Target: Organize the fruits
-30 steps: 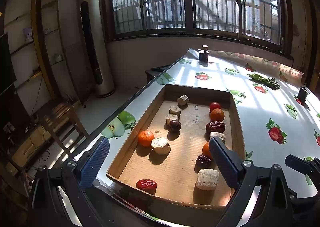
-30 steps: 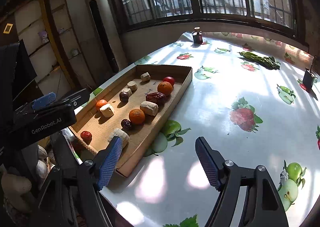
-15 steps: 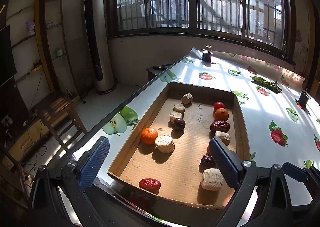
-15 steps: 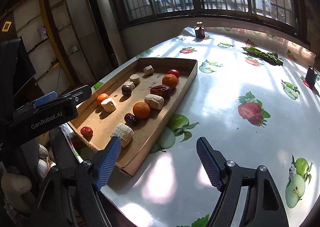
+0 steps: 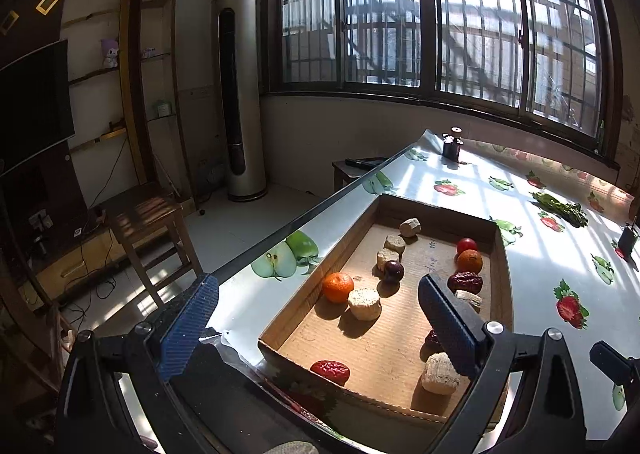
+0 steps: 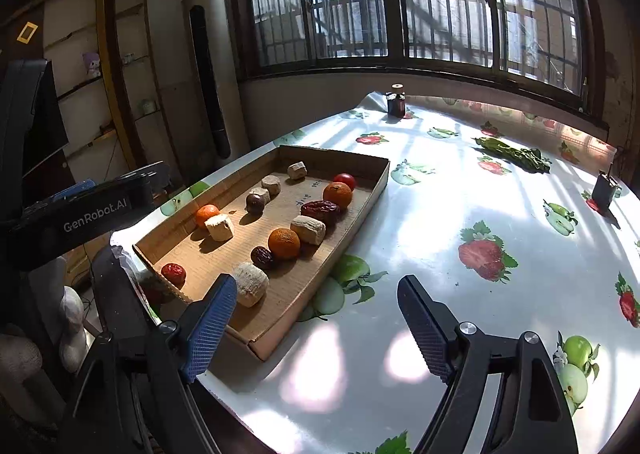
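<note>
Cardboard tray holds all the fruit, and it lies long-axis away from me, running from the near edge of the surface toward the window. My left claw hangs wide and empty just over the tray's near end, so it looks like the closer one for most pieces. A red date sits almost directly below and ahead of it, while a pale cut chunk is tucked under its right finger. My right claw is also spread wide with nothing in it, set off to the tray's right side over the bare surface; only the near pale chunk lies by its left finger. Tangerines, dark dates and a cherry tomato sit further up. I would lead with the left.
</note>
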